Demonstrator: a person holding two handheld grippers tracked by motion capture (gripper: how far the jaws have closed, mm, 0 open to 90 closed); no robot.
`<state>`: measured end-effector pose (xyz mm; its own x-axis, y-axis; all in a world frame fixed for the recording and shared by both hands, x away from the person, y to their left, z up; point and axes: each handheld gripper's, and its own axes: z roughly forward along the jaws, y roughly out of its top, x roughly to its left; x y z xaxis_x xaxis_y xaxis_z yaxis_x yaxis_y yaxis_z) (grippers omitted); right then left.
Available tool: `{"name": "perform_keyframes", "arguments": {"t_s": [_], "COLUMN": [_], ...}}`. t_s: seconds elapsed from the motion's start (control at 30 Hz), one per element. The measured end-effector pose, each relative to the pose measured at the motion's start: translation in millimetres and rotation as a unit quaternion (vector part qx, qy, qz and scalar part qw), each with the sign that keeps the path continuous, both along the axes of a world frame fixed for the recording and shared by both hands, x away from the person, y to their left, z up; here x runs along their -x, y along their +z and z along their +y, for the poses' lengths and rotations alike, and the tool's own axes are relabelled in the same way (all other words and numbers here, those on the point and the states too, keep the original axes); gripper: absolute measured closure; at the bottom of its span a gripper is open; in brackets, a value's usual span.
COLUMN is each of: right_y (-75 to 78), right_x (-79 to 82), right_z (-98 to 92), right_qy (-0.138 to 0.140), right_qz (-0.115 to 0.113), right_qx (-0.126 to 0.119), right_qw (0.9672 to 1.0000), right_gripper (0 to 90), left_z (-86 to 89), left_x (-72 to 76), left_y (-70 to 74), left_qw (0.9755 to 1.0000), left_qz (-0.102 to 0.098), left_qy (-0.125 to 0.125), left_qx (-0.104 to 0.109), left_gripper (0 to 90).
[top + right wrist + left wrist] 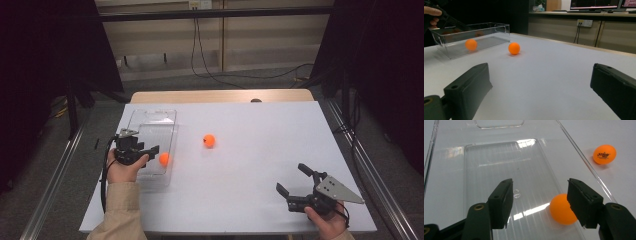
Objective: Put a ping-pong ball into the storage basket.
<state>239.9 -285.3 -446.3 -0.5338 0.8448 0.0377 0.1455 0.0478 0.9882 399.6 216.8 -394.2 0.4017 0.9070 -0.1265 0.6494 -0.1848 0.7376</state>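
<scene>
A clear plastic box lies on the left of the white table. One orange ball rests inside it at the near right corner. My left gripper hangs over that end of the box, open, its jaws apart. In the left gripper view the ball sits on the box floor just beside the right jaw, with nothing pressed between the pads of the gripper. A second orange ball lies on the table beside the box. My right gripper rests open at the near right.
The right gripper view looks across the table at the box, the ball inside it and the loose ball. Dark curtains flank the table. A cable trails on the floor behind the far edge.
</scene>
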Motion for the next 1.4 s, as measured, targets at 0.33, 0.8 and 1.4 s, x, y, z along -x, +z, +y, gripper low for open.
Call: {"name": "perform_keyframes", "arguments": {"t_s": [0.33, 0.8, 1.4], "right_y": [0.1, 0.3, 0.0], "right_x": [0.0, -0.1, -1.0], "right_z": [-0.1, 0.1, 1.2], "right_qy": [0.001, 0.001, 0.002], "right_qz": [0.0, 0.001, 0.003], "right_qx": [0.001, 0.0, 0.002], "right_qw": [1.0, 1.0, 1.0], "right_gripper": [2.2, 2.2, 2.2], "left_z": [-2.6, -14.6, -21.2], "left_x": [3.7, 9.1, 13.7], "left_y": [4.2, 13.3, 19.5], "left_qw": [0.9999, 0.9991, 0.9978], "left_qz": [-0.01, -0.034, -0.041], "left_qy": [0.0, -0.026, -0.048], "left_qx": [0.003, 0.001, 0.02], "left_gripper": [26.7, 10.9, 8.9]}}
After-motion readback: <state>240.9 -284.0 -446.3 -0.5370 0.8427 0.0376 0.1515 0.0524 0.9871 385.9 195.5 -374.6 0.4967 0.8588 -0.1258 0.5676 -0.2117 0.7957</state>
